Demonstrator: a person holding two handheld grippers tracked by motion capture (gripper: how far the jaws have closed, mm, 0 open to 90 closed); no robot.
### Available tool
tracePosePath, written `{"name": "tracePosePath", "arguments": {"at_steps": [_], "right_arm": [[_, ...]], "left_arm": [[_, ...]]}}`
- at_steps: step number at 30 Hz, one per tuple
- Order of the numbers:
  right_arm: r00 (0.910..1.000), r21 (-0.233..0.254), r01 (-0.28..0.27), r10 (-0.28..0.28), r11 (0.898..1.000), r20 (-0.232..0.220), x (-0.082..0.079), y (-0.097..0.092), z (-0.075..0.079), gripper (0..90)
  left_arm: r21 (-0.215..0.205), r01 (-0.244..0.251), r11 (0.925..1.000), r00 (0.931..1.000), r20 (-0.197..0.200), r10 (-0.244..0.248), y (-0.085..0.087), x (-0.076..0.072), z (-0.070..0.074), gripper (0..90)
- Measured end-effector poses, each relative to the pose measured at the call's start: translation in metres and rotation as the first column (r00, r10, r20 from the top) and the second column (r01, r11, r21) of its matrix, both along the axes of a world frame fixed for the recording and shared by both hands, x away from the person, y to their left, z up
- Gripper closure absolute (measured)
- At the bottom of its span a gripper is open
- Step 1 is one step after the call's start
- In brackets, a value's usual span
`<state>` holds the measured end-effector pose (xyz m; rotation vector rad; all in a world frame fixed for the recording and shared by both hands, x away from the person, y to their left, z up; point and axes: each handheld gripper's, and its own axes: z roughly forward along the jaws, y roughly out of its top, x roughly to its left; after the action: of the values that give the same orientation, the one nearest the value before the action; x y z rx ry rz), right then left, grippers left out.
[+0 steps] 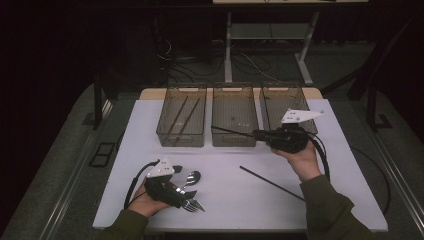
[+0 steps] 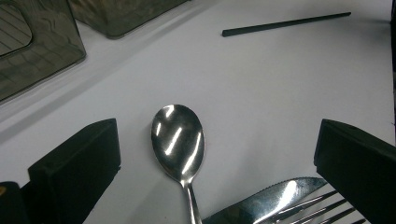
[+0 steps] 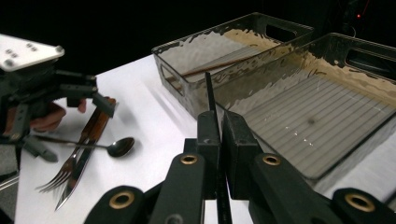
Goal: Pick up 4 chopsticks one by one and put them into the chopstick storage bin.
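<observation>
High view: fixed overhead, facing forward and down across the whole white tabletop (image 1: 150, 200). Left gripper view: low, close over the shiny metal spoon (image 2: 180, 142). Right gripper view: low, facing the clear plastic bins (image 3: 299, 112). All three share spoon and bins.

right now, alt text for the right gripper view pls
The right gripper is shut on a black chopstick pointing toward two clear bins on a white table. At left, the left gripper hovers over a spoon, fork and knife.
</observation>
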<state>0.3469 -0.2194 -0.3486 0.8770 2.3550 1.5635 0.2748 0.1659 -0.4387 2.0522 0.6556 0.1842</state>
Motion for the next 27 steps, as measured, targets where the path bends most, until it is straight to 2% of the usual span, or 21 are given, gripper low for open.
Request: {"name": "tracePosePath", "arguments": {"at_steps": [9, 19, 23, 27], "right_arm": [[0.9996, -0.008, 0.029, -0.029, 1.000, 0.004, 0.019, 0.029, 0.006, 86.0], [0.9971, 0.001, 0.076, -0.076, 0.997, 0.008, 0.043, 0.062, 0.006, 86.1], [0.9957, -0.015, 0.093, -0.093, 0.996, -0.002, 0.055, 0.073, 0.005, 86.0], [0.9937, -0.007, 0.111, -0.111, 0.994, -0.014, 0.065, 0.083, 0.003, 86.0]], "left_arm": [[0.006, 0.004, 1.0000, 1.0000, 0.003, -0.004, -0.001, 0.000, 0.000, 0.0], [0.009, 0.010, 0.9999, 0.9999, 0.002, -0.010, -0.001, -0.001, 0.001, 0.0], [0.011, 0.009, 0.9999, 1.0000, 0.002, -0.009, 0.000, -0.001, 0.001, 0.0], [0.006, 0.004, 1.0000, 1.0000, 0.002, -0.004, 0.000, -0.001, 0.001, 0.0]]}}
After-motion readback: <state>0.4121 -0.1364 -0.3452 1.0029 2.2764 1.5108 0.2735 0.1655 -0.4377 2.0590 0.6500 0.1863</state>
